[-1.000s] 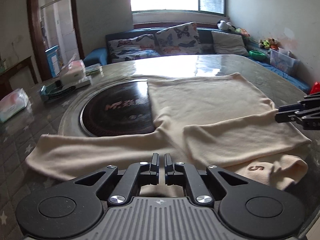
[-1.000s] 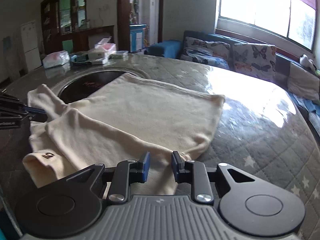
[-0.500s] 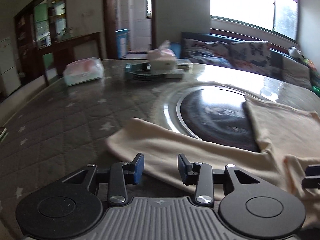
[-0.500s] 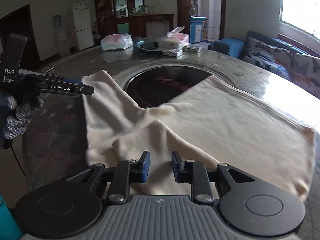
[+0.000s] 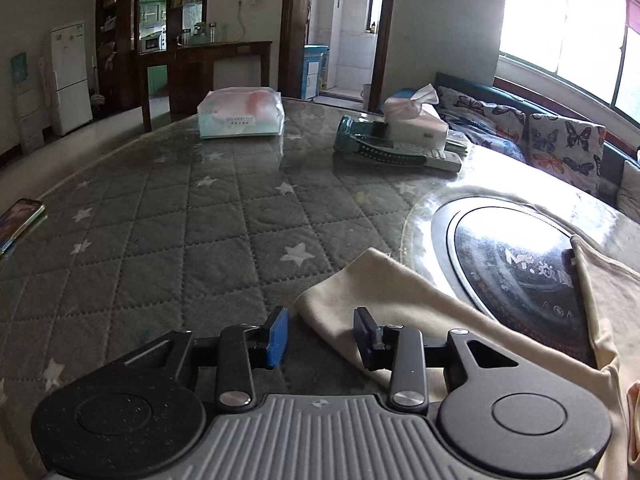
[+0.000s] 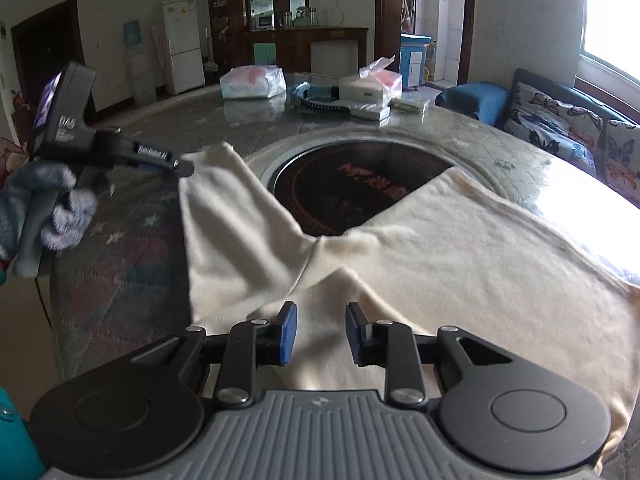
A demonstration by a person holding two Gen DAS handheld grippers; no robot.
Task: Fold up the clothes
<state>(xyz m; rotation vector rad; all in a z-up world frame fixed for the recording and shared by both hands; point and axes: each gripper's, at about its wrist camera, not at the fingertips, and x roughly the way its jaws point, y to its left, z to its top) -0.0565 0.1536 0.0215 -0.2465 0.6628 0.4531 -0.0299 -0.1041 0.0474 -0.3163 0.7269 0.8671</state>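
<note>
Where cream garment (image 6: 440, 264) spreads — tissue packs (image 5: 241, 113) beyond.

The cream garment (image 6: 460, 264) is soft matt knit cloth, lying over a table (image 5: 192, 240) whose grey quilted star-print cover sits under a glossy, glare-catching clear sheet. The round black insert (image 5: 516, 276) in the middle looks like polished glass, mirror-smooth with a shiny metal ring around it. The left gripper (image 5: 320, 336) and right gripper (image 6: 321, 334) are matt black plastic with bright metal pivot screws, ribbed grey plastic bodies and blue rubbery-looking pads (image 6: 289, 333), and the tissue pack (image 5: 241, 112) is wrapped in crinkly glossy plastic film.
</note>
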